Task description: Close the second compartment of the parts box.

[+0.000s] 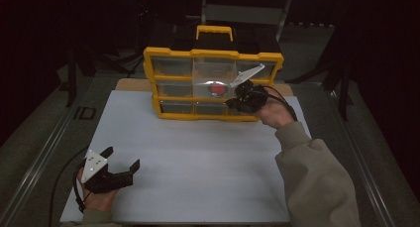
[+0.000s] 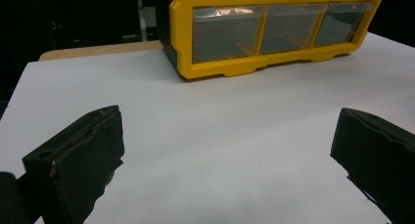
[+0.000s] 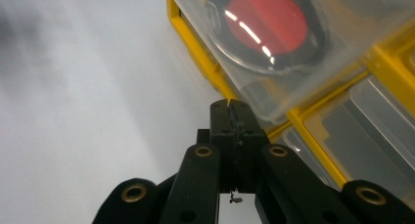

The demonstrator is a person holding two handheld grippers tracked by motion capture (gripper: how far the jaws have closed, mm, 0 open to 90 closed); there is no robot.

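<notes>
Yellow organiser, a rack of clear drawers with a black top and a yellow carrying handle, stands upright at the far middle of the white table top, its front facing the person; from the left gripper view its lowest row of clear drawers sits just above the table surface; the table itself spreads pale and bare in front of it. A sleeved right forearm reaches in from the lower right towards the rack; the clear drawer in the middle of the rack is the largest one there, and in the right gripper view it juts out past the yellow frame, with a red disc in a dark ring lying inside it. The left gripper rests near the table's front left corner, well apart from the rack, its jaws spread wide with nothing between them; the right gripper is at the rack's front, just below and to the right of that drawer, its jaws pressed flat together with no thing visible between them; whether its tips touch the drawer I cannot tell.
</notes>
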